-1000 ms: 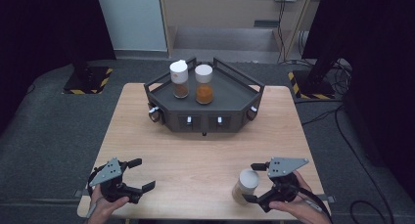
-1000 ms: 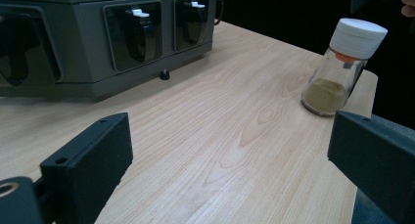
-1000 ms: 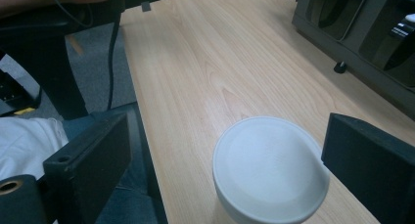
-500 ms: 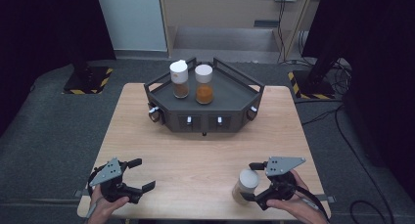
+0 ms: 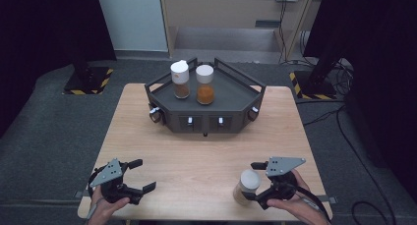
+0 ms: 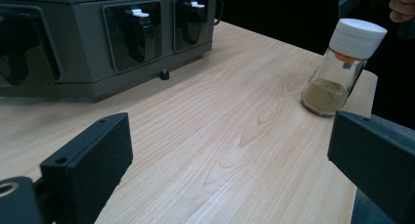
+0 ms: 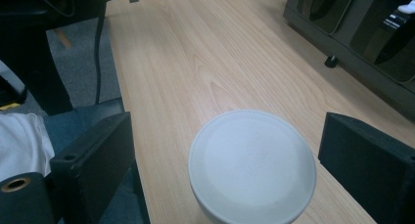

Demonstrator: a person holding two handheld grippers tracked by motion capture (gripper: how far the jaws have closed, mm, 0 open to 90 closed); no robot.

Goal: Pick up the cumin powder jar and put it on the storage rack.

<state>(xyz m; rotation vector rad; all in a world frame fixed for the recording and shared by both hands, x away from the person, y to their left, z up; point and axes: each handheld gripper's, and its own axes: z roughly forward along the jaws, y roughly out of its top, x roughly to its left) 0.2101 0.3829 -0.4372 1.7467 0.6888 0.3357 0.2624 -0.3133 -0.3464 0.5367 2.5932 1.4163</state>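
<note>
Glass: just closing the right gripper's (image 5: 252,181) fingers round the jar (image 7: 252,168), not touching yet; risking knocking it off the bench (image 5: 196,156). Holding the left gripper's (image 5: 146,174) fingers wide, empty.

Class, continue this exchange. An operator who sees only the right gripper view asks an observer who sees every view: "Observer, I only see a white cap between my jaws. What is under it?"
Observer: A glass jar, with tan powder in its bottom part.
Operator: Where does it stand?
Observer: Near the table's front right corner. Your right tongs have just been closing, with the jar between the jaws but not yet pressed.
Operator: And the other hand?
Observer: The left tongs sit open and empty near the front left corner.
Operator: Anything on top of the dark rack?
Observer: Two white-capped jars stand on the rack, holding brown and orange powder.
</note>
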